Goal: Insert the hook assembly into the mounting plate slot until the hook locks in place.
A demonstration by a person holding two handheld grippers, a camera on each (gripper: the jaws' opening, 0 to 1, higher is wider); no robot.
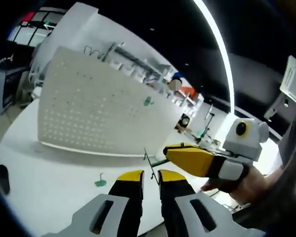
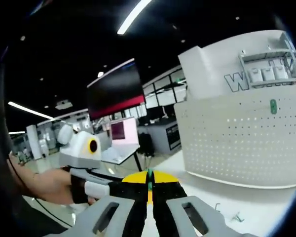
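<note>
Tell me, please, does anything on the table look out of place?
One green hook lies loose on the white table before the pegboard, while another green piece sits on the board itself.

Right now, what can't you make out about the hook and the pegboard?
- Hook, right gripper view: mostly hidden between the right tongs; shape unclear.
- Pegboard holes, left gripper view: too small to pick a slot.
- Green piece on the table, left gripper view: too small to identify.
</note>
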